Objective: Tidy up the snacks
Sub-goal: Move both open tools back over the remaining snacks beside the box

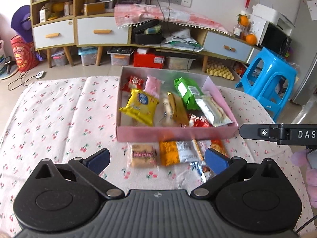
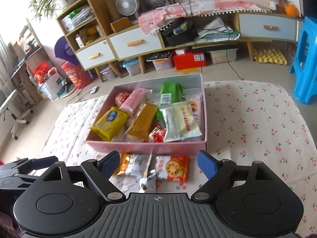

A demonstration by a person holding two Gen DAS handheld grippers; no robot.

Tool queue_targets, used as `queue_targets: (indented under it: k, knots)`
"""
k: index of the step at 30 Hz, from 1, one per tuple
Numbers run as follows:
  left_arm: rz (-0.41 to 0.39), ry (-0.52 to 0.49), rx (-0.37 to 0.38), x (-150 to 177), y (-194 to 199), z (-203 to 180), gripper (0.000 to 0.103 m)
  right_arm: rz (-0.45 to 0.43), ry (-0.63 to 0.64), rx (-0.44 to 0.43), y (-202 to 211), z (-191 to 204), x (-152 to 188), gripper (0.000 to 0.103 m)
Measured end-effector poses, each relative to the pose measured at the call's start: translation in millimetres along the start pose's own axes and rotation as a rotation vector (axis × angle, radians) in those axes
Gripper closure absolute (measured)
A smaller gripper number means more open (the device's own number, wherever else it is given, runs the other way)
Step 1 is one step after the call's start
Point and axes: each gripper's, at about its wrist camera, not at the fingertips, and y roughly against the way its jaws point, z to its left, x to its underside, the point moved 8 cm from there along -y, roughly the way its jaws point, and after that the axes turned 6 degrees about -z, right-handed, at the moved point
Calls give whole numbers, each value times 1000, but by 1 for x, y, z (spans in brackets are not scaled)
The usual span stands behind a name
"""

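A pink box (image 1: 174, 133) (image 2: 146, 146) on the cherry-print cloth holds several snack packs, among them a yellow pack (image 1: 139, 106) (image 2: 110, 123) and a green pack (image 1: 187, 92) (image 2: 170, 93). Loose snacks lie in front of it: a biscuit pack (image 1: 142, 155), an orange-and-white pack (image 1: 176, 152) (image 2: 132, 164), an orange cracker pack (image 2: 175, 167) and a small silver pack (image 2: 147, 182). My left gripper (image 1: 157, 158) is open and empty above the loose snacks. My right gripper (image 2: 158, 161) is open and empty above them too. The right gripper also shows at the right edge of the left wrist view (image 1: 277, 133).
A blue plastic stool (image 1: 267, 79) (image 2: 305, 63) stands on the floor to the right of the table. A low cabinet (image 1: 103, 31) (image 2: 136, 41) with drawers and storage bins under it runs along the back wall. The cloth (image 1: 59, 119) (image 2: 257, 129) covers the table.
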Motion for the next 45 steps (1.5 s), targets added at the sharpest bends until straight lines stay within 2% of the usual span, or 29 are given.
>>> queue_targets:
  k: [5,10,19,27,32,35,40,45]
  knots:
    - [13,11,-16,17,3,6,1,-14,50,0,4,8,15,11]
    - [5,-9,-58,31,5,15,1,-39,153,23,3,15,28,11]
    - [-24,-33,-59,56,1,28,1,-39,287,28,-4,18,56,9]
    - [-34,-38,-81,63,-15,34,1,36,310,56,-26,8,80,9]
    - [-35,2,-103,62,-28,39,1,71,308,71,-41,2,88,9]
    - [-49,-33,-120,62,-30,39,0,97,305,78,-48,-2,94,8]
    - [-76,-89,-122,61,-31,36,0,77,305,67,-50,-3,96,0]
    - [-86,-84,-129,57,-32,35,0,71,311,57,-53,-4,94,0]
